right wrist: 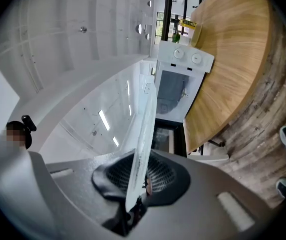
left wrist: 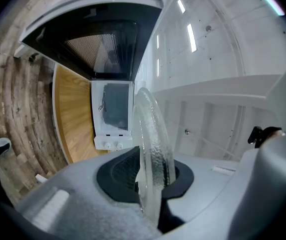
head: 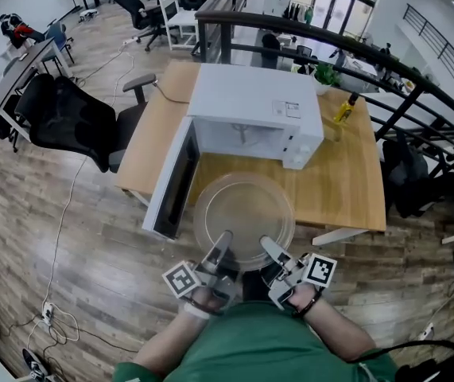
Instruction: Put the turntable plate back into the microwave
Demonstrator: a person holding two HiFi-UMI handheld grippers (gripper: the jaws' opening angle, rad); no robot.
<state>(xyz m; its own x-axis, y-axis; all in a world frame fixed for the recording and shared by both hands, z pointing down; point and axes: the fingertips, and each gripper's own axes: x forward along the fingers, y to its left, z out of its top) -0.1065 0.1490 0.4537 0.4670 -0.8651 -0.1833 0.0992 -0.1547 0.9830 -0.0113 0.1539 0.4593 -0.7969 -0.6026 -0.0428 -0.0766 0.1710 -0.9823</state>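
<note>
A clear glass turntable plate [head: 243, 212] hangs flat in the air in front of the white microwave [head: 254, 114], whose door [head: 173, 178] stands open to the left. My left gripper [head: 221, 245] is shut on the plate's near rim at the left, my right gripper [head: 272, 249] on the near rim at the right. In the left gripper view the plate's edge [left wrist: 153, 149] runs between the black pads [left wrist: 120, 171]. The right gripper view shows the plate's rim [right wrist: 141, 149] pinched between its pads [right wrist: 160, 176], with the microwave's open cavity [right wrist: 173, 91] ahead.
The microwave stands on a wooden table [head: 346, 173] with a yellow bottle [head: 345, 109] and a plant [head: 324, 76] at its back right. A black office chair [head: 71, 122] is to the left of the table. A dark railing [head: 417, 78] curves behind.
</note>
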